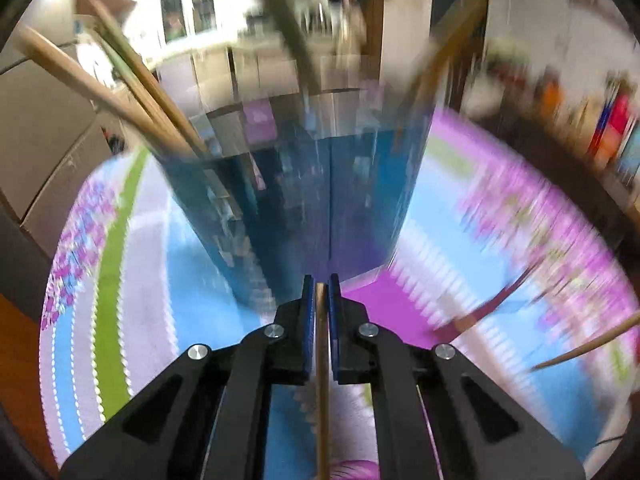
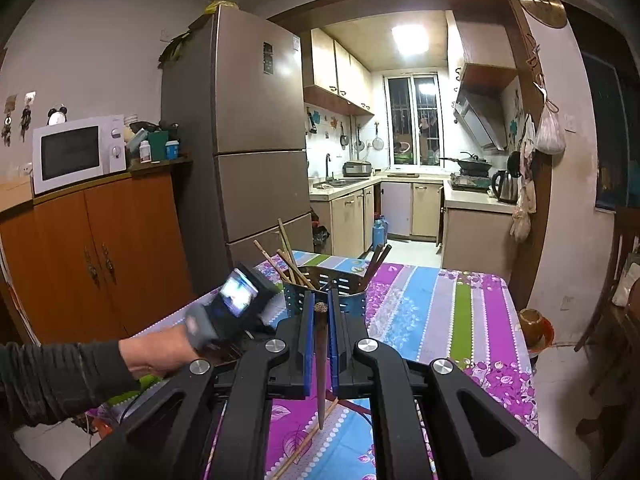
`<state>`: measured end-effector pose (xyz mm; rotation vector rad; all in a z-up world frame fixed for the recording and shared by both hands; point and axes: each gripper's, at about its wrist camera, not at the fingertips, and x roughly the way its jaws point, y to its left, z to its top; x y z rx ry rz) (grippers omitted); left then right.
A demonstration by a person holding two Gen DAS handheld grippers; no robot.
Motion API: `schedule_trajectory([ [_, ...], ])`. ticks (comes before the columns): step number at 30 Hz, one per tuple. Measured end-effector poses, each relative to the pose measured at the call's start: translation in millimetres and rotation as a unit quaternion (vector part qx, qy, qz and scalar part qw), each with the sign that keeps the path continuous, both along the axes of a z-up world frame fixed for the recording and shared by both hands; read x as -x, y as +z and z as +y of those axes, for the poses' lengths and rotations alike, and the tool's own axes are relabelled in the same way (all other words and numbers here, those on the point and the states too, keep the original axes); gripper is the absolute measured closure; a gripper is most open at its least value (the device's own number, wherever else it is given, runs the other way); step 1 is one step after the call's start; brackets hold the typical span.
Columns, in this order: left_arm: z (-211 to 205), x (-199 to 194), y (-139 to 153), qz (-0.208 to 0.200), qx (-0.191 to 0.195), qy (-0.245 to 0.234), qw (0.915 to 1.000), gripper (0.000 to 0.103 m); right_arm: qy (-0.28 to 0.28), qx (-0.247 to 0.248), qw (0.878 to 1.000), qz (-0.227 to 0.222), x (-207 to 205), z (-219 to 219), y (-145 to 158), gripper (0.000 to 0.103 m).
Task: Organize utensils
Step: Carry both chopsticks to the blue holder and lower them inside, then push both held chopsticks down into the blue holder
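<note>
On the left of the right wrist view, the person's left hand [image 2: 168, 354] in a dark sleeve carries the left gripper [image 1: 321, 286] towards the perforated metal utensil holder [image 2: 325, 298] on the striped floral tablecloth [image 2: 436, 312]. That gripper's blue pads are closed on a pale wooden chopstick [image 1: 322, 380], which runs straight back between the jaws from their tips. Just ahead, blurred, stands the holder, with wooden chopsticks [image 1: 120, 96] leaning out at its left. The right gripper [image 2: 320, 308] hangs over the table, jaws clamped on a dark brown chopstick [image 2: 321, 368] whose patterned end sits between the fingertips and whose point hangs down behind them. A loose pale chopstick [image 2: 308, 440] lies on the cloth below.
</note>
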<state>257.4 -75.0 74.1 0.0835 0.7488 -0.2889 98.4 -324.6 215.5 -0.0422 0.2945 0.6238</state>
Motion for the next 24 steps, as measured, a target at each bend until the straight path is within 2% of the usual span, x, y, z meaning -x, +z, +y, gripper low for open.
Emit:
schedule_trajectory([
  [3,18,30,48,-0.082,0.078,-0.001,0.9936,0.098,0.002,-0.001,1.000,-0.003,4,3,2,0.095],
  [6,32,52,87,-0.150,0.142,0.004,0.9784,0.098,0.005,-0.001,1.000,-0.008,9,6,5,0.095],
  [7,36,60,93,-0.167,0.156,0.007,0.9735,0.098,0.007,-0.002,1.000,-0.009,11,7,6,0.095],
  [8,43,74,101,-0.199,0.175,0.014,0.9642,0.098,0.008,-0.002,1.000,-0.010,13,8,7,0.095],
  [11,41,95,107,-0.248,0.190,0.020,0.9496,0.098,0.011,-0.001,1.000,-0.012,17,10,8,0.095],
  [18,39,124,95,-0.272,0.187,0.010,0.9439,0.098,0.018,0.001,1.000,-0.020,30,14,14,0.095],
  [24,39,133,94,-0.271,0.177,-0.003,0.9462,0.098,0.023,0.001,0.999,-0.024,39,17,18,0.095],
])
